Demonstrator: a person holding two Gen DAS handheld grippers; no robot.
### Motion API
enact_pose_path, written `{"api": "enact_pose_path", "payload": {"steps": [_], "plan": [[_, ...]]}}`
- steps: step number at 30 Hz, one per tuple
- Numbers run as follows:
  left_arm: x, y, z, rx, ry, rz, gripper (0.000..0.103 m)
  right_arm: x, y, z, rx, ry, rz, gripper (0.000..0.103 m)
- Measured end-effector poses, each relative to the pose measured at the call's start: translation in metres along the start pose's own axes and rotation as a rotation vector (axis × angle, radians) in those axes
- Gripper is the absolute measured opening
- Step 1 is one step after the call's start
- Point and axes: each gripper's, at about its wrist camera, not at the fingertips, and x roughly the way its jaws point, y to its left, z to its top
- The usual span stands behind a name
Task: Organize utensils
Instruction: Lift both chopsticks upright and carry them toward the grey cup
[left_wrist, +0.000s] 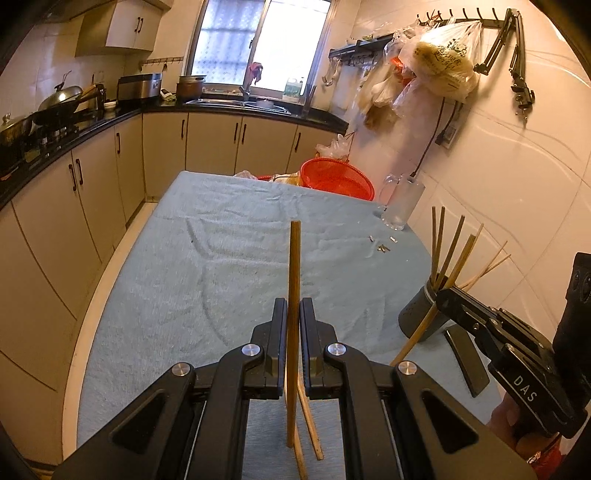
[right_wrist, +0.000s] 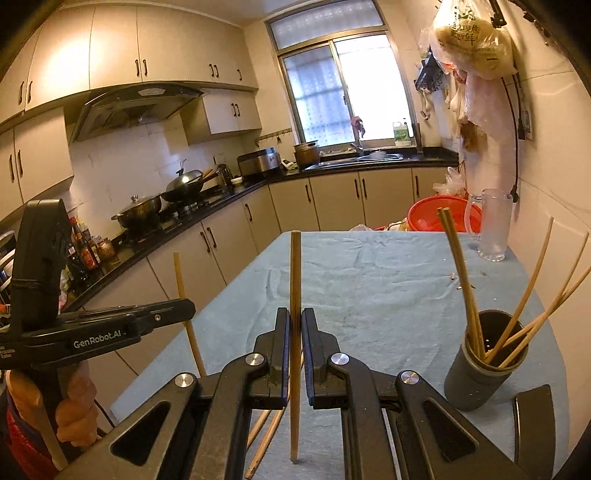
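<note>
My left gripper (left_wrist: 293, 314) is shut on one upright wooden chopstick (left_wrist: 294, 266) above the blue cloth. My right gripper (right_wrist: 295, 321) is shut on another upright chopstick (right_wrist: 295, 273). A dark grey utensil holder (right_wrist: 484, 365) stands at the table's right side with several chopsticks (right_wrist: 461, 273) leaning in it; it also shows in the left wrist view (left_wrist: 421, 314). The right gripper (left_wrist: 447, 299) is beside the holder in the left wrist view. The left gripper (right_wrist: 184, 308) shows at the left of the right wrist view. Loose chopsticks (left_wrist: 314, 424) lie on the cloth below the grippers.
The table carries a wrinkled blue cloth (left_wrist: 221, 258). A clear glass mug (left_wrist: 400, 203) and a red basket (left_wrist: 338, 177) stand at the far right. A dark flat utensil (right_wrist: 535, 424) lies by the holder. Small bits (left_wrist: 382, 247) lie near the mug. The tiled wall runs along the right.
</note>
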Motion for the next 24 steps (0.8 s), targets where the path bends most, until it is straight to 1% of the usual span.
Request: {"api": "enact_pose_path", "payload": {"steps": [11,18,24], "plan": [[-0.009,-0.007,0.004,0.019,-0.015,-0.003,0.006,-0.016,-0.005,0.007,0.008,-0.041,-0.005,0.007],[-0.013,-0.014,0.010,0.032,-0.020,-0.021,0.006,-0.027,-0.008,0.009,0.018,-0.067,-0.010,0.007],[-0.016,-0.023,0.015,0.049,-0.018,-0.050,0.006,-0.039,-0.020,0.012,0.032,-0.098,-0.026,0.007]]}}
